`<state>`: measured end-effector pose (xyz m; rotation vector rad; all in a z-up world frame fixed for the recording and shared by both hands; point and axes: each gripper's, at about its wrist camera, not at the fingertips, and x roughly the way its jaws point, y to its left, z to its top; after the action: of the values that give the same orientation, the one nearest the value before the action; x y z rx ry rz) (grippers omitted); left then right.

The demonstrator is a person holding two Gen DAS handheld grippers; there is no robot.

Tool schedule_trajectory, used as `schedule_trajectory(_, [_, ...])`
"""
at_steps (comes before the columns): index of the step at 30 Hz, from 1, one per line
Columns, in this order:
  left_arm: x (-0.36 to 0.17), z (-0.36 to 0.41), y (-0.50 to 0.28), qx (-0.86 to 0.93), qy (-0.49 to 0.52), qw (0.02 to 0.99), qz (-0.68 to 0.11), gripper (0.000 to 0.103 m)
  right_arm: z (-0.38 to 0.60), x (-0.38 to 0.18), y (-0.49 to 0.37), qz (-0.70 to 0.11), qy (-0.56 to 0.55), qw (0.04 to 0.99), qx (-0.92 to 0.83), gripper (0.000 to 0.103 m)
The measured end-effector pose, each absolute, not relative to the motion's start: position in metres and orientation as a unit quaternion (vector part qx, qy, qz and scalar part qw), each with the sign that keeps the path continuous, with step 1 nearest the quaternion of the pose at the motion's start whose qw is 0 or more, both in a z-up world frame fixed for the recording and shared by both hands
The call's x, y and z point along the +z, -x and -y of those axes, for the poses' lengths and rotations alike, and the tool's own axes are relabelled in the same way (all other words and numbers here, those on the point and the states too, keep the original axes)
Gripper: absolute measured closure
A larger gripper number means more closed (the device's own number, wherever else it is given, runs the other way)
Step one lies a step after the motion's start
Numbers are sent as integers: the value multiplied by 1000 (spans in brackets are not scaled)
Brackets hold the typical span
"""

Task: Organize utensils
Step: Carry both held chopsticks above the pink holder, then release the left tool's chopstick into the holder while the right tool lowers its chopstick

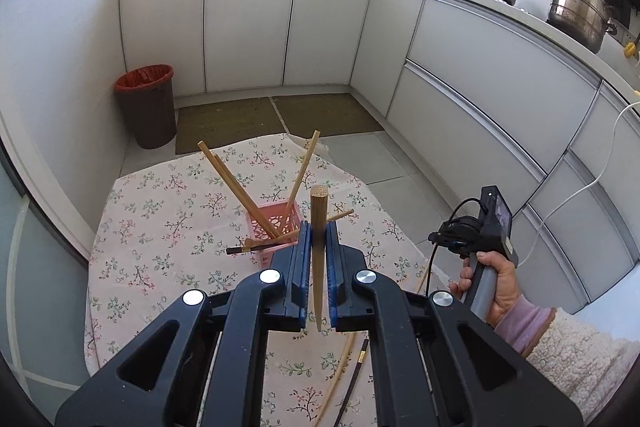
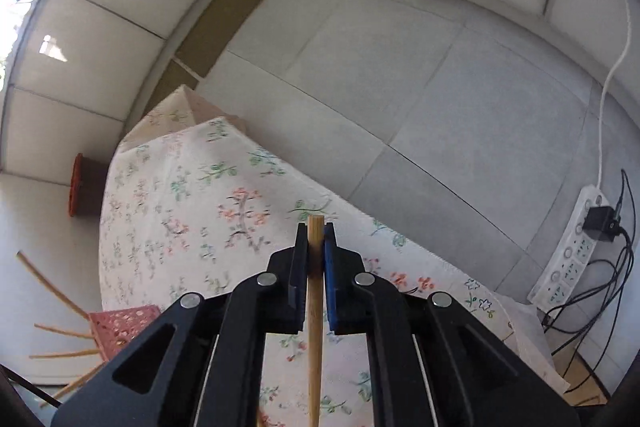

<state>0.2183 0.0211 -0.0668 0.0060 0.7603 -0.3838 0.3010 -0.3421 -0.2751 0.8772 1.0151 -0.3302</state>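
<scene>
My left gripper (image 1: 319,227) is shut on a pale bamboo chopstick (image 1: 319,205) that stands nearly upright between its blue pads, just in front of a pink lattice basket (image 1: 264,233). Several chopsticks (image 1: 236,183) lean out of that basket. A light chopstick (image 1: 340,375) and a dark one (image 1: 354,379) lie loose on the floral cloth under the gripper. In the right wrist view my right gripper (image 2: 316,227) is shut on another bamboo chopstick (image 2: 315,327), over the cloth's right side. The basket (image 2: 120,323) sits at the lower left there.
The small table wears a floral cloth (image 1: 160,227) and stands on a tiled floor. A brown bin with a red liner (image 1: 146,105) stands by the cabinets. A hand (image 1: 492,283) holds the right gripper's handle. A power strip (image 2: 572,251) with cables lies on the floor.
</scene>
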Motion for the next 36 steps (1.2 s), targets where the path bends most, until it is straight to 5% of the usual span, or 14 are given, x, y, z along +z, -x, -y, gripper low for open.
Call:
schedule_trajectory(19, [-23, -13, -219, -172, 3, 925, -339, 97, 242, -52, -222, -329, -252, 910, 25, 96])
schedule_trajectory(29, [15, -10, -254, -134, 11, 949, -285, 97, 239, 16, -235, -241, -229, 943, 18, 96])
schedule_trajectory(36, [-6, -3, -305, -101, 15, 952, -290, 96, 229, 27, -269, -219, -219, 950, 22, 96])
